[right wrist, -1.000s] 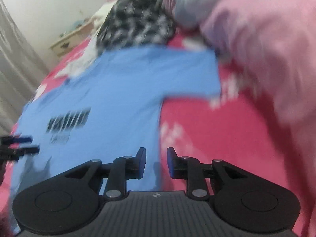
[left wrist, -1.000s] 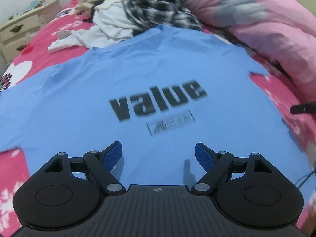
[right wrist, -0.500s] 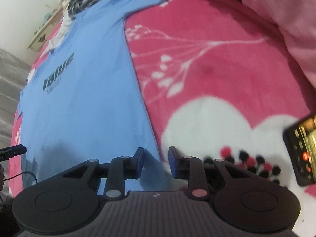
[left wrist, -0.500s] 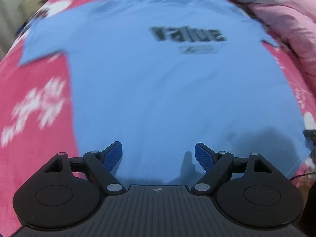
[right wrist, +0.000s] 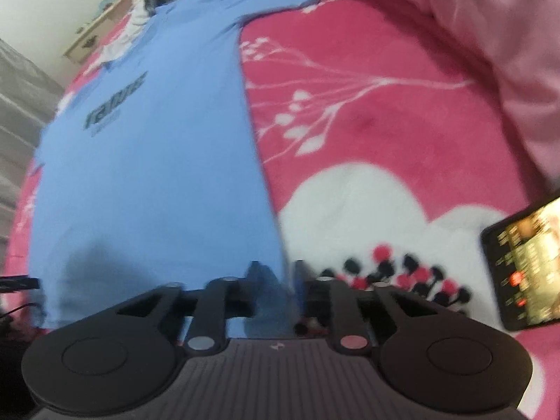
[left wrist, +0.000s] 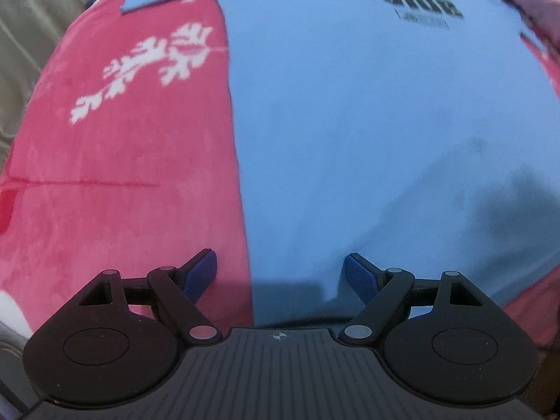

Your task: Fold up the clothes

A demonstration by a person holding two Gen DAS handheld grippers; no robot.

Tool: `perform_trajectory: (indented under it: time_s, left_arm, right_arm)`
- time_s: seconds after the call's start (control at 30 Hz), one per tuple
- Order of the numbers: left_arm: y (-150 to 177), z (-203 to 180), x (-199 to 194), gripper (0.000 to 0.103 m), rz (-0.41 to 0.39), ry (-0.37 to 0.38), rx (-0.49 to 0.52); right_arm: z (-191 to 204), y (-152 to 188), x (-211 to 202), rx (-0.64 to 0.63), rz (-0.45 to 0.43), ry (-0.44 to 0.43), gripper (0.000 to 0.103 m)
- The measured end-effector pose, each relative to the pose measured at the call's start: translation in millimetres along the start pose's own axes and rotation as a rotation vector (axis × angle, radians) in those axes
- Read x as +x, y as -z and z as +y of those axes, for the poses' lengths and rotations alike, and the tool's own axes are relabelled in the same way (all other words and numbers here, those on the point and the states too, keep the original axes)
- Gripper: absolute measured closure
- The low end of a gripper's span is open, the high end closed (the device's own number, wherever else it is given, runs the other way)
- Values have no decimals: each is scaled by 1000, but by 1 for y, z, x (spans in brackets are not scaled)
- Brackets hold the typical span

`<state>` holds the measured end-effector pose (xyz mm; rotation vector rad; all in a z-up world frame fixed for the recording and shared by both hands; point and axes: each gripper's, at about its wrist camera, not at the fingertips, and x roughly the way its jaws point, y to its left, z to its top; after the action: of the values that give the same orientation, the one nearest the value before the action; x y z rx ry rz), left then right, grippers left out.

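Left wrist: we're hovering the left gripper (left wrist: pixel 280 274), jaws wide and empty, over the blue T-shirt (left wrist: pixel 367 122)'s bottom-left hem corner on the pink blanket (left wrist: pixel 122 175); right wrist: the right gripper (right wrist: pixel 276 280)'s jaws are opening narrowly astride the right hem edge, risking pinching blanket too.

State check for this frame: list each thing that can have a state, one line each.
blue T-shirt: spread flat, printed side up, unfolded
left gripper: open, over the shirt's bottom corner, holding nothing
right gripper: jaws narrow and opening, shirt's side edge between them
phone: lying on the blanket, screen lit
pink blanket: spread under the shirt
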<state>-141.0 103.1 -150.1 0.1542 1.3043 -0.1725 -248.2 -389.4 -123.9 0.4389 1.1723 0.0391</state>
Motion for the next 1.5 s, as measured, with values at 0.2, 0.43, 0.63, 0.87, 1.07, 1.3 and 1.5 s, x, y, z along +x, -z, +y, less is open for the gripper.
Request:
perform_trajectory:
  time_s: [0.2,0.43,0.63,0.87,1.07,1.3,1.5]
  left_arm:
    - [-3,-9,1,21,-13,-29,47]
    - [-25,-9,-27,21,-141,-87,139]
    - [-76,-16,-26,21,-251,-66,210]
    - [-147,5,-6,22,-351,-102,97]
    - [-195,92,6,22,-420,-169,-177]
    - [-244,191,33,23,-546,-147,-324]
    - [-285,214,65,46,-507,-113,-341]
  right_arm:
    - [22,16,6,-213,62,118,100]
    - [34,3,-10,-398,198,233,94]
    - [79,-53,-40,-547,-9,176,90]
    - [202,-141,12,-776,-144,-46,90]
    - [290,-201,88,-874,-108,-116,77]
    - [307,-218,128,-608,33,-307,77]
    - [283,-208,166,-487,181,-224,77]
